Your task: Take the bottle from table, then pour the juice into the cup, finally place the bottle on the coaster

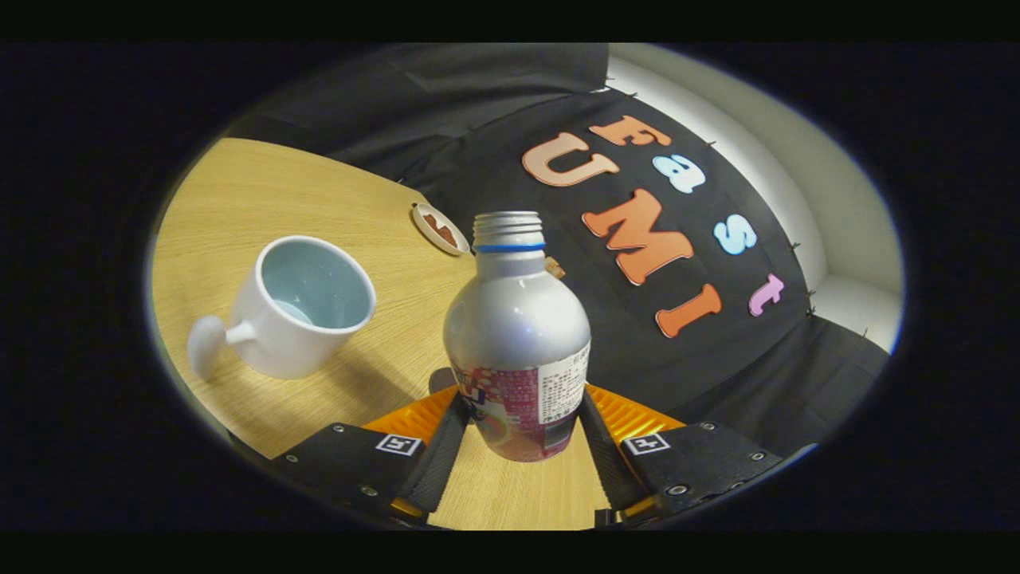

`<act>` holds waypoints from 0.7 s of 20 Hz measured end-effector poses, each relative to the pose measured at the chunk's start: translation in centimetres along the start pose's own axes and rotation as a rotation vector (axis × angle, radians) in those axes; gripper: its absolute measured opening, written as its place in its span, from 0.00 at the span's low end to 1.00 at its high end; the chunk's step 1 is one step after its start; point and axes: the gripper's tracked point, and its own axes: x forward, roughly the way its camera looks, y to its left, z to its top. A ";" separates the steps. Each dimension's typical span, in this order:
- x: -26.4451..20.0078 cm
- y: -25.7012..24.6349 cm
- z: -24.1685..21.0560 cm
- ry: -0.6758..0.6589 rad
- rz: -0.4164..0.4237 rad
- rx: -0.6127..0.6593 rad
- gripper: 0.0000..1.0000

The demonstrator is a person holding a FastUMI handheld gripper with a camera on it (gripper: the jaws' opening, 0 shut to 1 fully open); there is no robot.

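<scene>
White cup [307, 307] lies off to the left of the fingers on the wooden tabletop [239, 191], handle toward the camera, its inside pale blue, with bare wood all around it. Hand-held gripper [518, 446] is closed on the bottle [518, 335], both fingers pressing its labelled lower body; the silver bottle is uncapped, its base seems raised off the wood, and it looks tilted. Beyond the bottle's neck a small round coaster [440, 229] sits close to the tabletop's far edge, where the black cloth begins.
</scene>
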 end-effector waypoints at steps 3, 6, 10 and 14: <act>0.0 -1.0 1.4 -0.043 -0.038 -0.104 0.77; 0.0 -1.0 2.2 -0.083 -0.045 -0.171 0.77; 0.0 -0.7 2.2 -0.109 -0.044 -0.248 0.77; 0.4 -1.0 2.3 -0.130 -0.059 -0.349 0.77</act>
